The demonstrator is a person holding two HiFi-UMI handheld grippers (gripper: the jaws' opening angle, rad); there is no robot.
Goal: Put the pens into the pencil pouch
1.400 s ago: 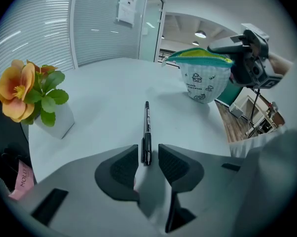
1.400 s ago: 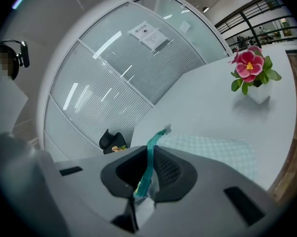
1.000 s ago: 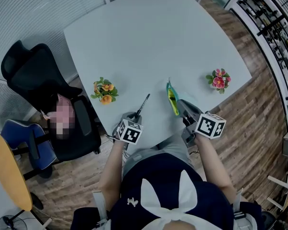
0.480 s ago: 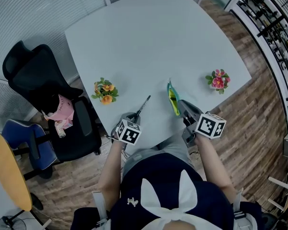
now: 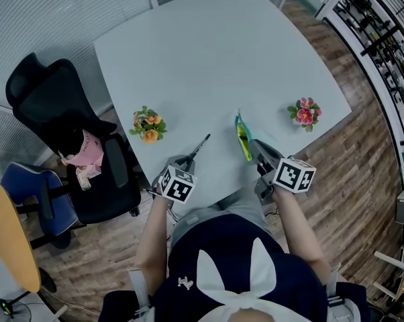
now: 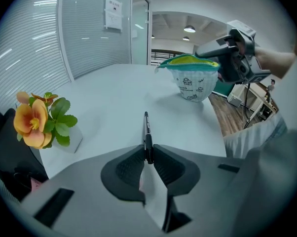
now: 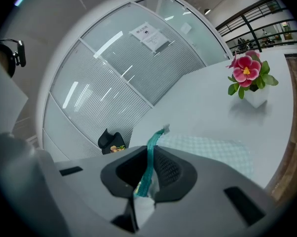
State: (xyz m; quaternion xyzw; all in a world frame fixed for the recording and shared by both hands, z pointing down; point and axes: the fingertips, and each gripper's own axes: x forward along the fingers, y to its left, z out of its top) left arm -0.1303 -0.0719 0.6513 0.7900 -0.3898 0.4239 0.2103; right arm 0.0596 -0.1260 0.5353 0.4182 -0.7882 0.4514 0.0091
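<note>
Lower centre of the left gripper view, the left gripper has just been closing and its ribbed jaws pinch a slim black pen. The right gripper nips the checked-fabric pencil pouch by its teal edge; only the left gripper view shows its yellow-green rim, upper right

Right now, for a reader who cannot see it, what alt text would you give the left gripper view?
The left gripper has just closed its jaws on a black pen that points away over a white table. Beyond it the right gripper holds a pencil pouch upright by its rim, mouth open; an orange flower stands at left.
</note>
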